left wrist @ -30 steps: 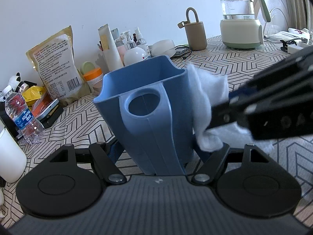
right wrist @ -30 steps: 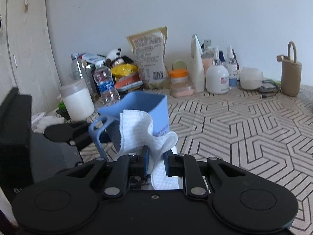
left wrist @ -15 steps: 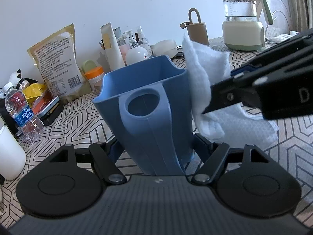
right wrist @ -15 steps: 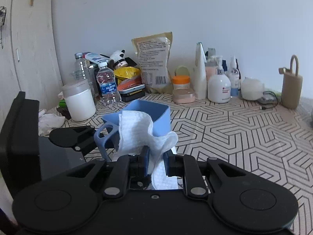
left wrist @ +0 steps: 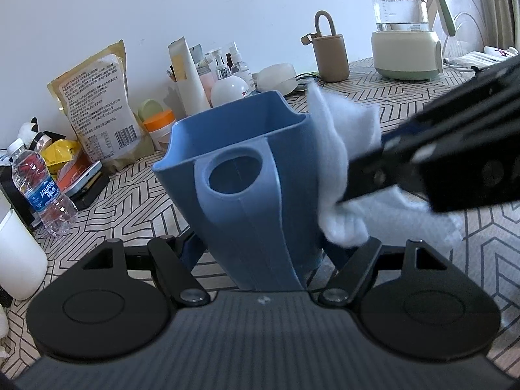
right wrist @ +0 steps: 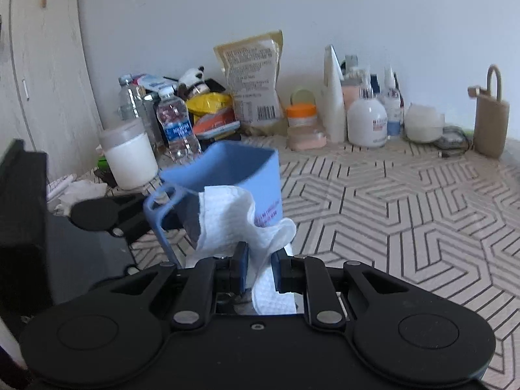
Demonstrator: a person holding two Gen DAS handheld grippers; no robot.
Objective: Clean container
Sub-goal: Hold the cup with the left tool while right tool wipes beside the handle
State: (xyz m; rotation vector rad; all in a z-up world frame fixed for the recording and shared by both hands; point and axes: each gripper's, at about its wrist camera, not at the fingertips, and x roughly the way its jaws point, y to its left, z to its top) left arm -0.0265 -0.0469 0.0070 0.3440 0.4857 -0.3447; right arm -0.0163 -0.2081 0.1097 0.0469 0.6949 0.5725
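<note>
Wipe step is judged to be in hand: the jug [left wrist: 247, 182] is being gripped low down by the left gripper [left wrist: 260, 253], centre of the left view; the tissue [right wrist: 237, 217] is being pinched by the right gripper [right wrist: 260, 268] and pressed on the jug's outer wall, mid-right; nothing is being seen inside as far as visible; next, tissue probably needs taking over the rim; kettle [left wrist: 403, 22], upper right, is being seen part-filled with water.

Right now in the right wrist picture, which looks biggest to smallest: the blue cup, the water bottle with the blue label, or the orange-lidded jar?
1. blue cup, though it is nearest the camera
2. water bottle
3. orange-lidded jar
</note>
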